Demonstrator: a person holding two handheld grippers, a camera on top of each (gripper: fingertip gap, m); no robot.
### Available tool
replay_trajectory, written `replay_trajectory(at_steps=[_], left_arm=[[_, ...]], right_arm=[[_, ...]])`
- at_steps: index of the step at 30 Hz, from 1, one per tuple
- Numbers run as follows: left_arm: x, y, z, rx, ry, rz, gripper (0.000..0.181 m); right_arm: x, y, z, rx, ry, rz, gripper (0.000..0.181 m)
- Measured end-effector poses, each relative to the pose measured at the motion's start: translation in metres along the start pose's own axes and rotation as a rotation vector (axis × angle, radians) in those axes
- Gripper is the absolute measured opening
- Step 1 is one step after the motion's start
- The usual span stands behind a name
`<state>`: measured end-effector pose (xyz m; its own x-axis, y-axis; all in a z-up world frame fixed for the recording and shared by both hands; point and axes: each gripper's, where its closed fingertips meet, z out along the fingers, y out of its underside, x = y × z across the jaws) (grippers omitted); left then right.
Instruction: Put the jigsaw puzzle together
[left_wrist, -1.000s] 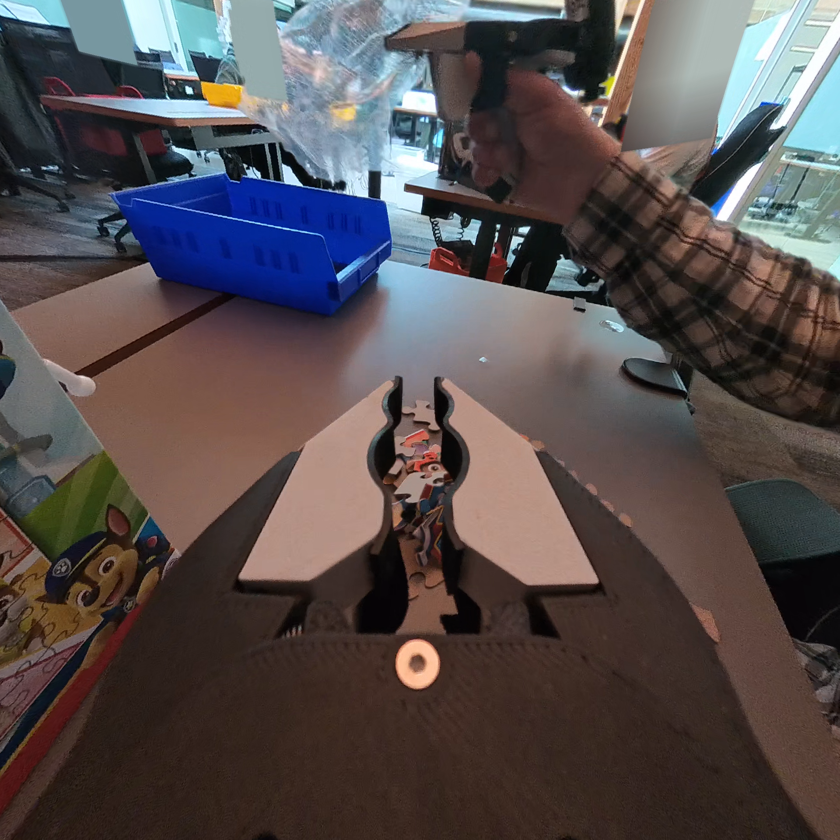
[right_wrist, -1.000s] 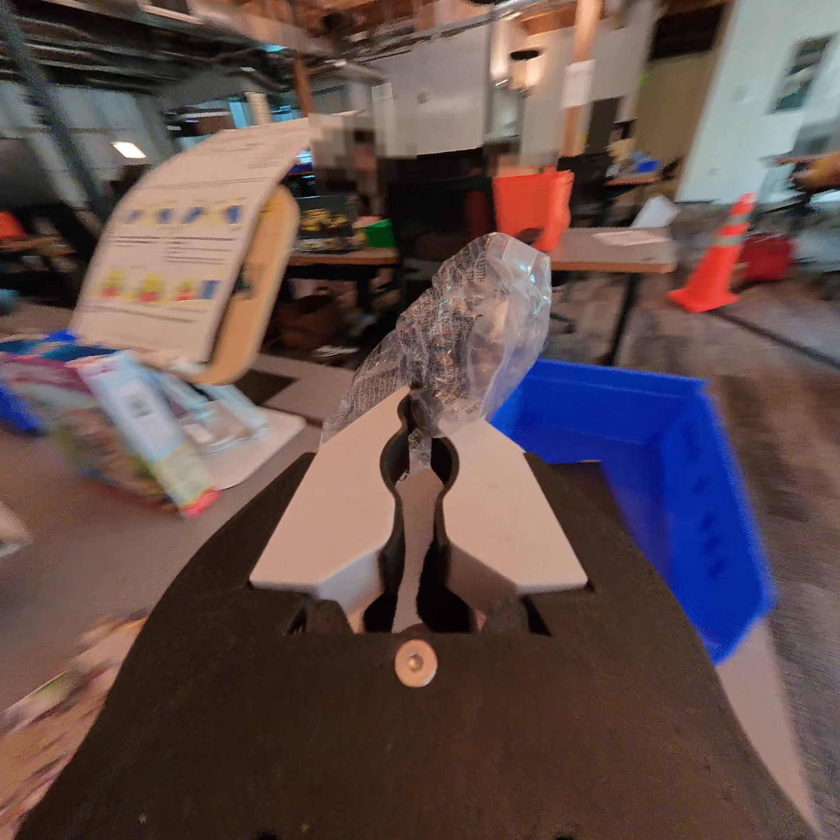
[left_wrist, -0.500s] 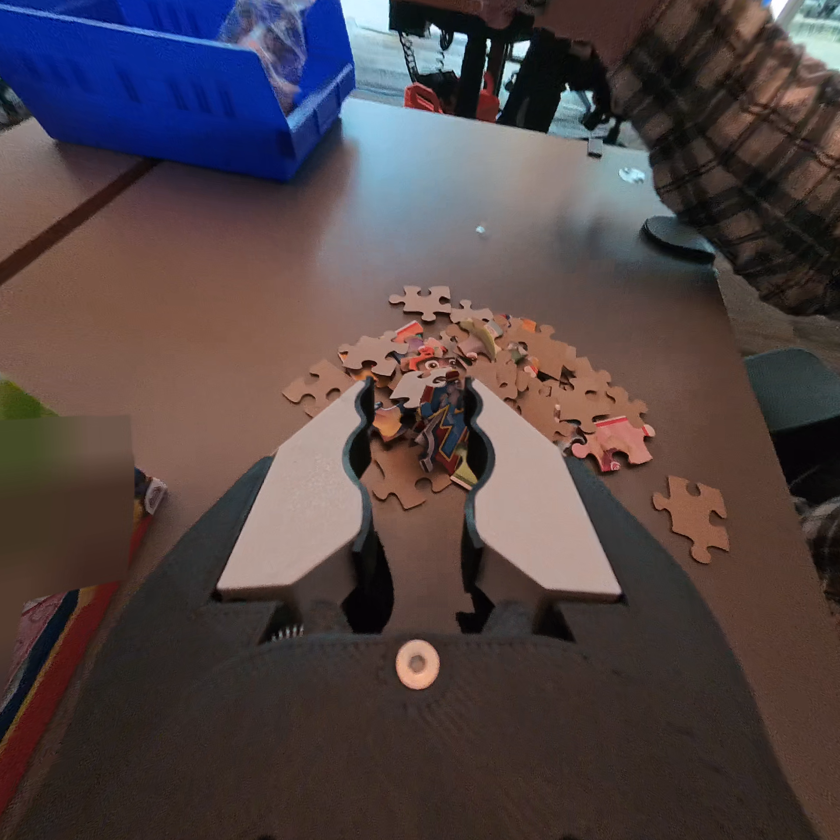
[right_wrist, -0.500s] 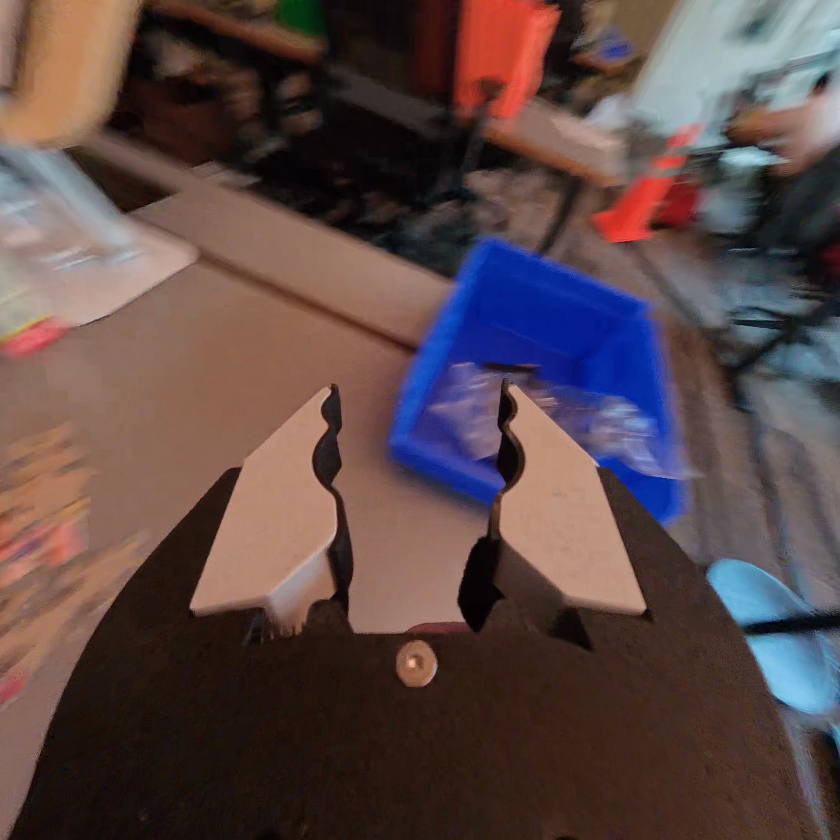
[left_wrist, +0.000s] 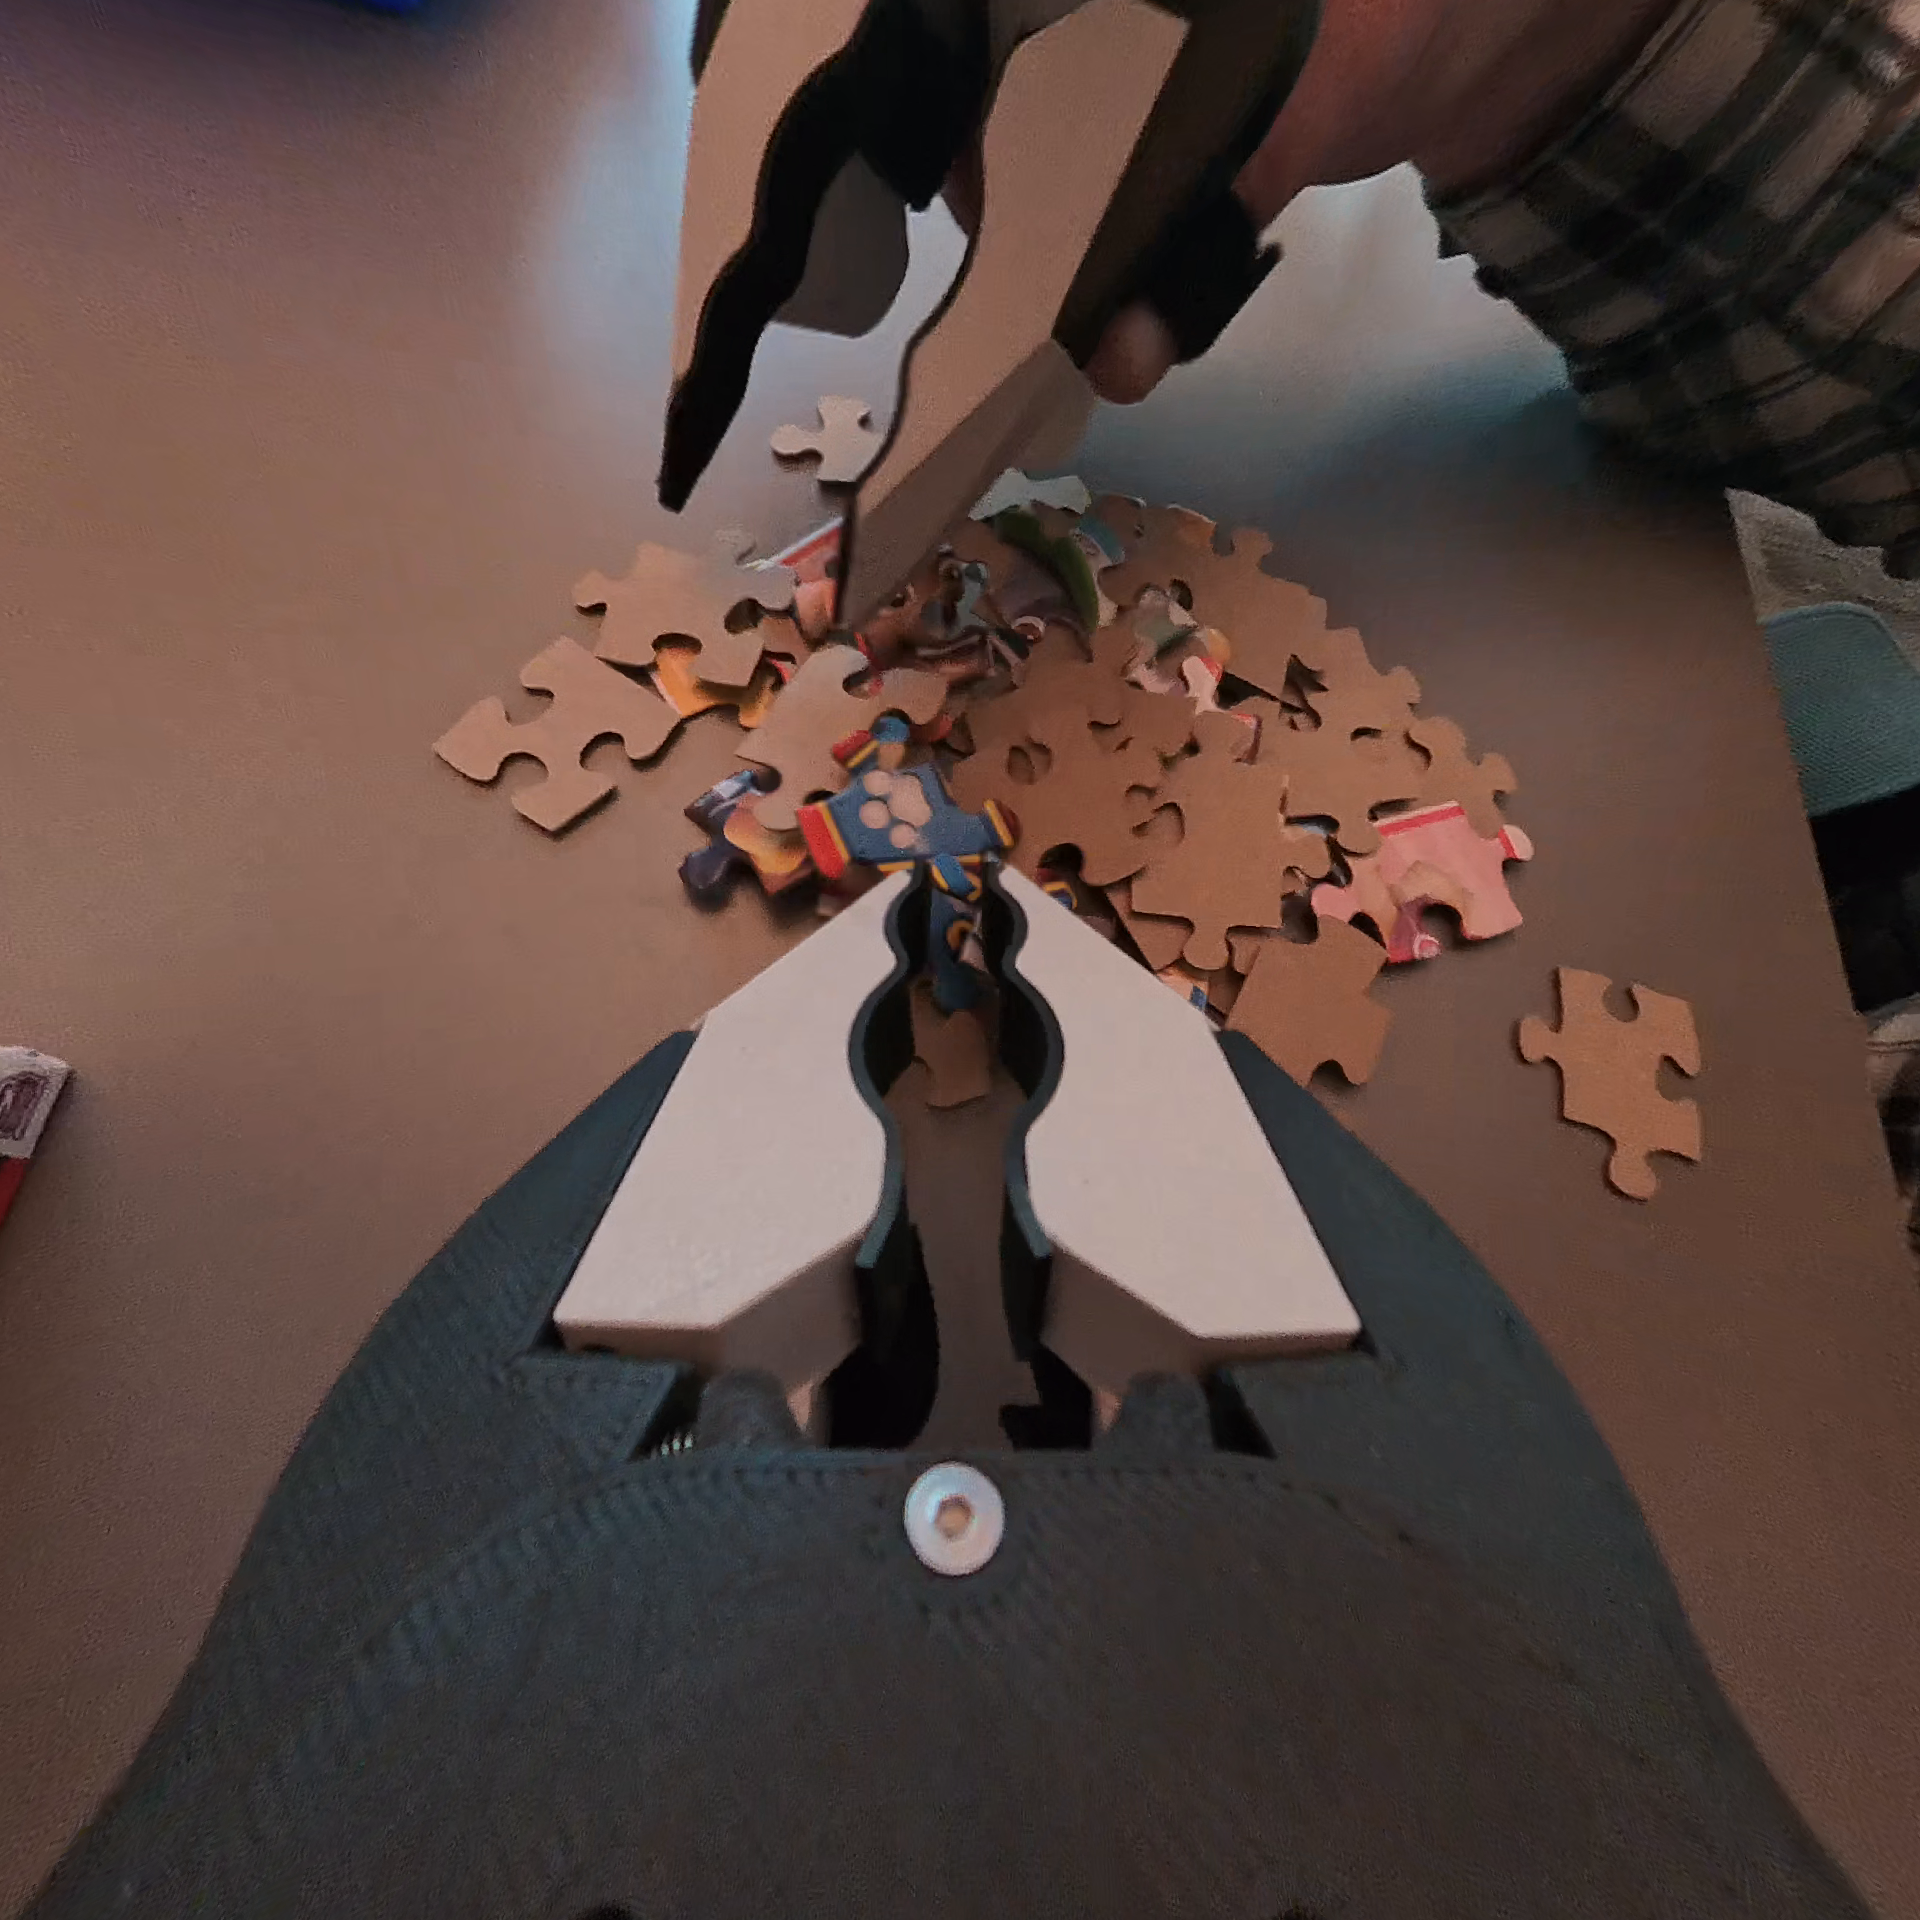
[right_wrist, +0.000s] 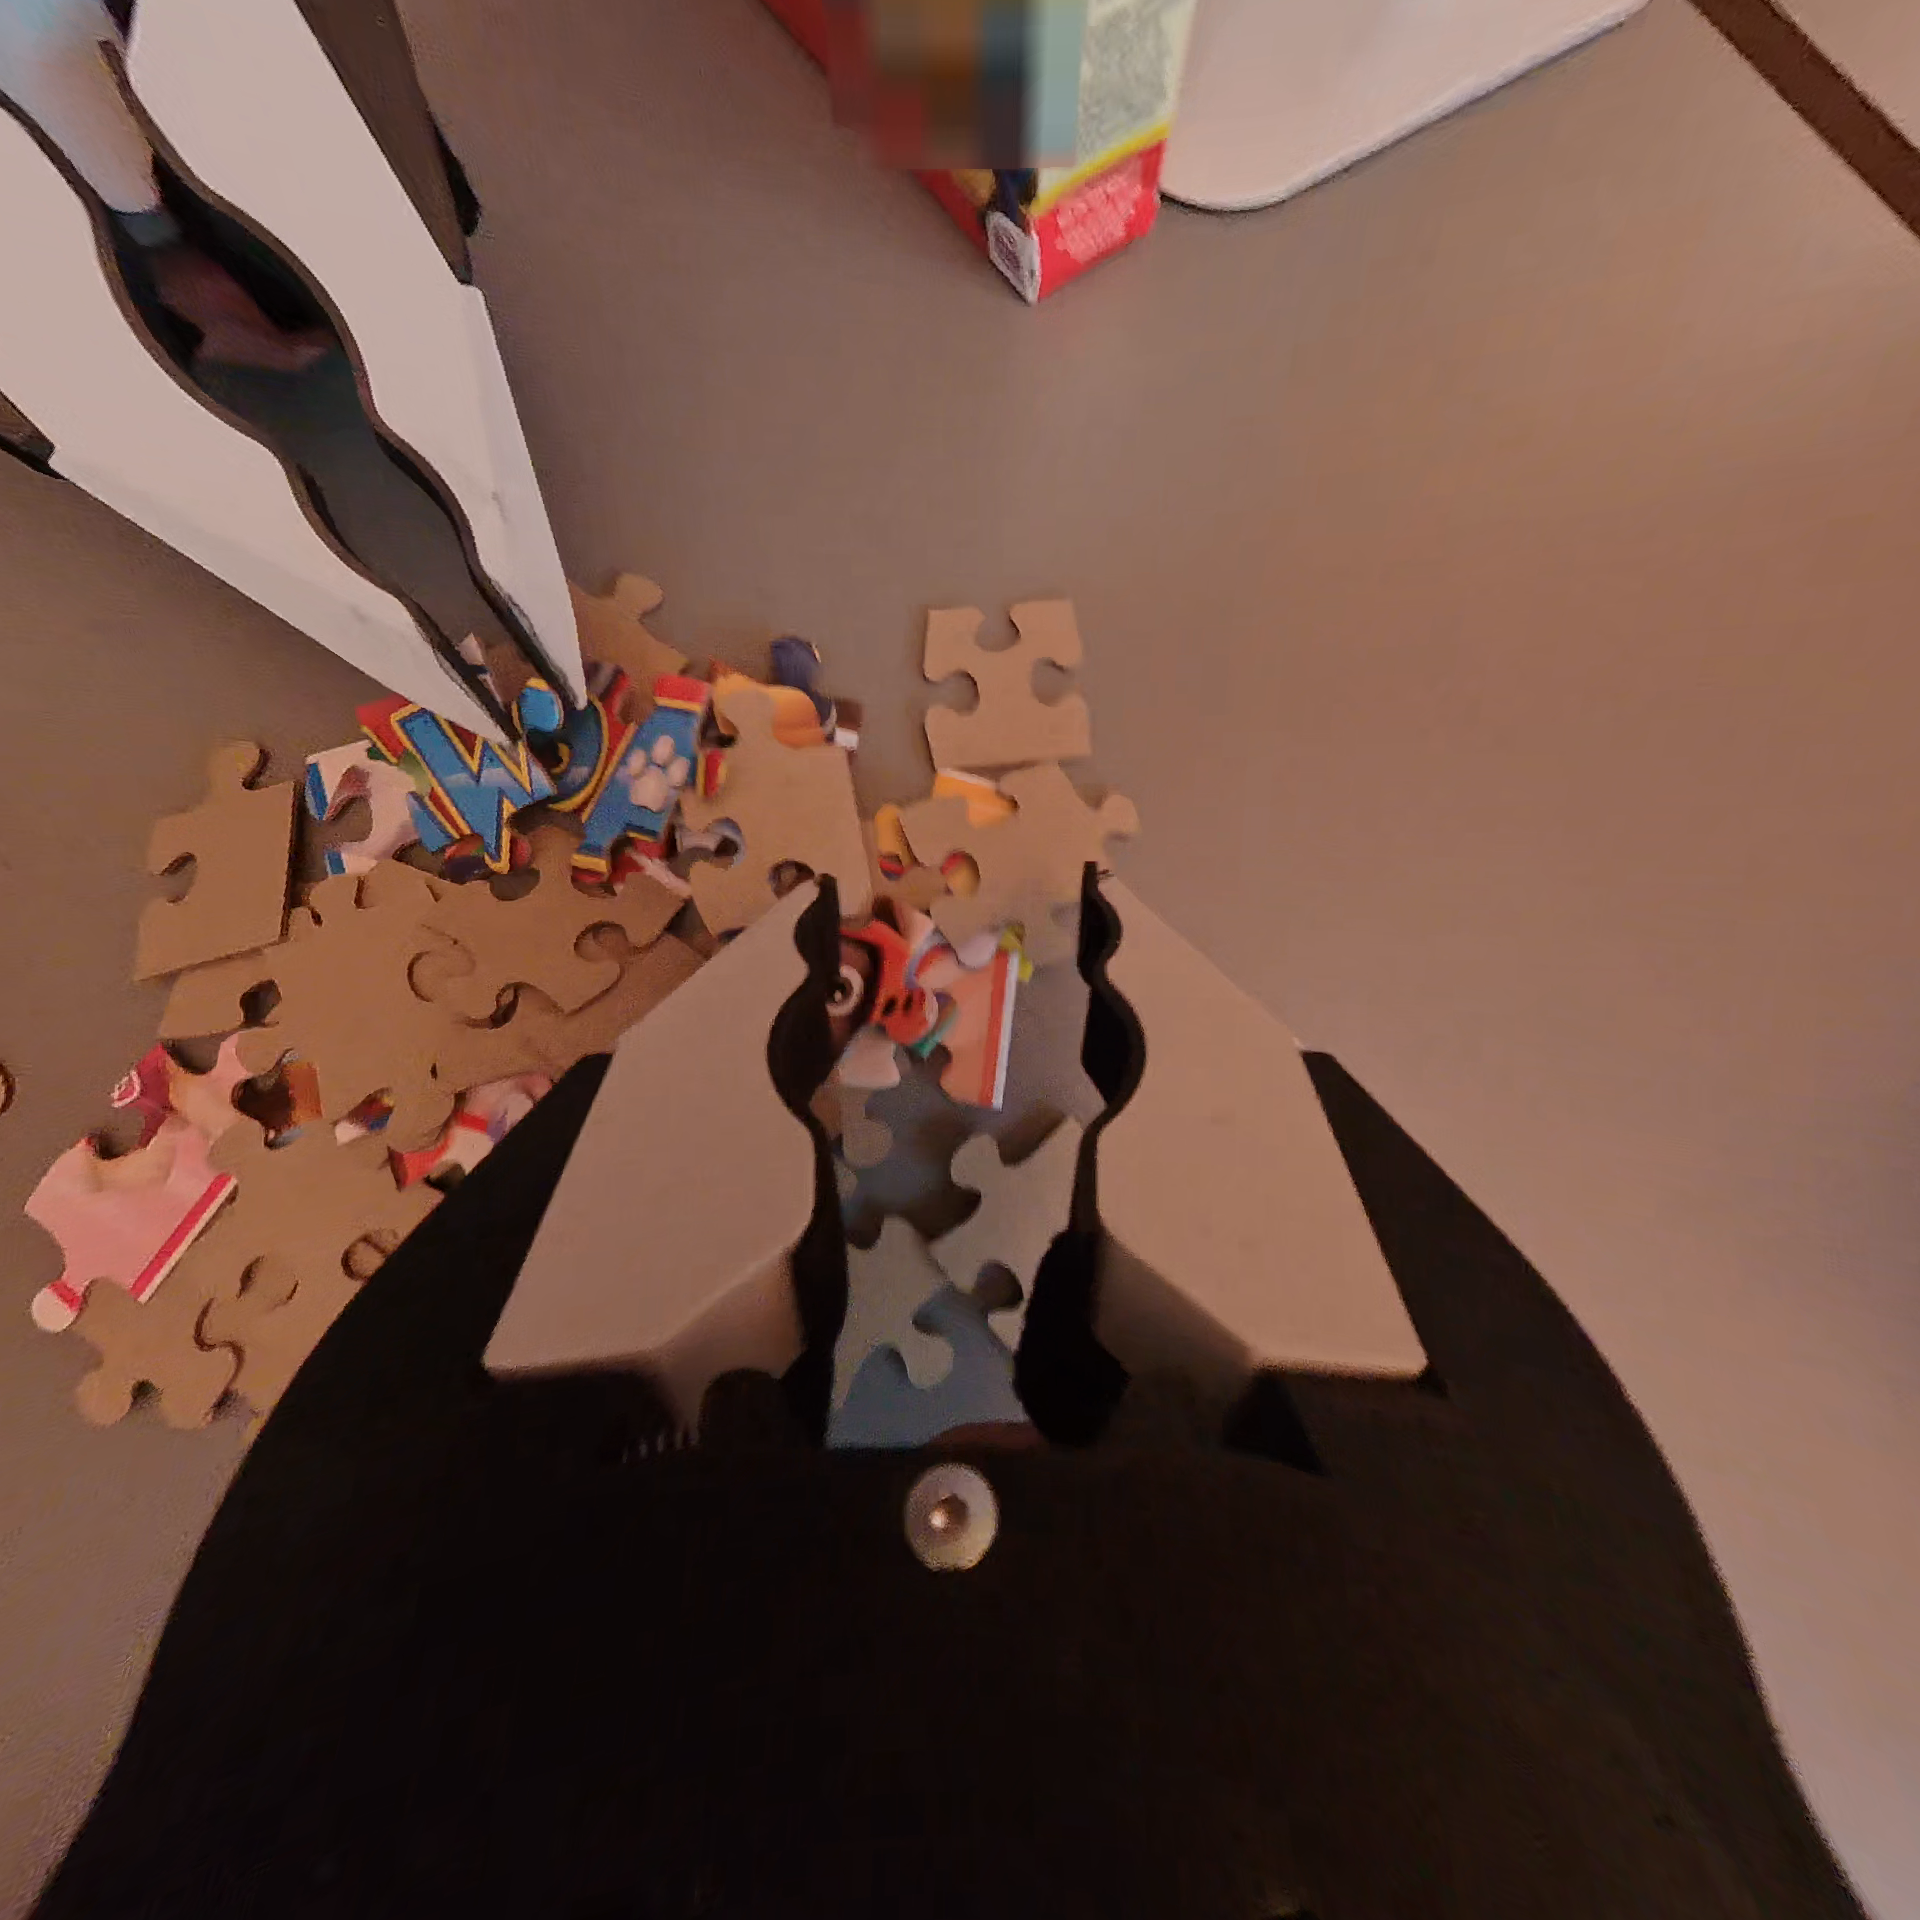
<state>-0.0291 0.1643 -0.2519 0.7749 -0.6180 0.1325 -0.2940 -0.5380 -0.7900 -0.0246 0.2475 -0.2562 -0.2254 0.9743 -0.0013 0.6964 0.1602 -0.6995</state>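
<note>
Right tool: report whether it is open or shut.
Open. In its own view the right tool shows a wide gap between its fingers, with the puzzle pieces lying visible through it, none gripped.

Your brown table (left_wrist: 260, 416) carries a few things of its own. Toward its far side, in your right wrist view, stands a cardboard carton (right_wrist: 1081, 208) with red lower edges and a pale printed side; part of it is blurred over. Just beside the carton on the table lies a flat white slab with a rounded corner (right_wrist: 1351, 104). A dark seam (right_wrist: 1829, 114) runs slantwise across the table's far corner. Off the table's right edge you can see a teal chair seat (left_wrist: 1839, 707).
</note>
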Motion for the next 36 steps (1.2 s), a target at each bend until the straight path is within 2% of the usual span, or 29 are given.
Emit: replay_trajectory(at_steps=[4, 6, 11, 13, 14, 17, 18, 20, 21, 25, 28, 31, 33, 36], left_arm=[[0.0, 0.016, -0.01, -0.037, 0.029, -0.009, 0.009], [-0.002, 0.021, -0.018, -0.041, 0.044, -0.026, 0.009], [-0.013, 0.029, -0.037, -0.047, 0.027, -0.055, 0.008], [-0.018, 0.032, -0.042, -0.06, 0.008, -0.072, 0.009], [-0.02, 0.033, -0.044, -0.069, -0.005, -0.073, 0.011], [-0.023, 0.045, -0.05, -0.115, -0.008, -0.101, 0.018], [-0.026, 0.051, -0.053, -0.133, -0.019, -0.107, 0.018], [-0.03, 0.063, -0.059, -0.16, -0.034, -0.121, 0.022], [-0.032, 0.065, -0.063, -0.153, -0.039, -0.125, 0.024], [-0.024, 0.061, -0.071, -0.115, -0.011, -0.094, 0.035], [-0.012, 0.056, -0.058, -0.123, 0.017, -0.062, 0.038], [-0.002, 0.06, -0.046, -0.166, 0.037, -0.029, 0.026], [-0.003, 0.062, -0.047, -0.175, 0.033, -0.028, 0.011], [-0.009, 0.067, -0.054, -0.179, 0.013, -0.043, 0.0]], right_arm=[[0.003, 0.004, 0.012, -0.058, 0.014, -0.051, 0.022], [0.001, 0.004, 0.012, -0.055, -0.012, -0.05, 0.0], [0.01, -0.007, -0.001, 0.012, -0.018, -0.025, 0.004], [0.016, -0.005, 0.002, -0.026, 0.002, -0.034, 0.044], [0.015, -0.001, 0.004, -0.061, -0.007, -0.037, 0.053], [0.01, 0.003, 0.013, -0.105, -0.043, -0.051, 0.048], [0.012, 0.005, 0.014, -0.113, -0.042, -0.046, 0.039], [0.02, 0.006, 0.011, -0.123, 0.002, -0.034, 0.031], [0.021, 0.004, 0.007, -0.117, 0.028, -0.049, 0.033], [-0.009, -0.011, 0.004, -0.079, -0.031, -0.088, 0.039], [-0.042, -0.021, 0.008, -0.055, -0.105, -0.132, 0.039], [-0.065, -0.024, 0.016, -0.052, -0.153, -0.155, 0.041], [-0.071, -0.014, 0.023, -0.094, -0.159, -0.168, 0.042], [-0.085, -0.008, 0.021, -0.096, -0.203, -0.173, 0.042]])
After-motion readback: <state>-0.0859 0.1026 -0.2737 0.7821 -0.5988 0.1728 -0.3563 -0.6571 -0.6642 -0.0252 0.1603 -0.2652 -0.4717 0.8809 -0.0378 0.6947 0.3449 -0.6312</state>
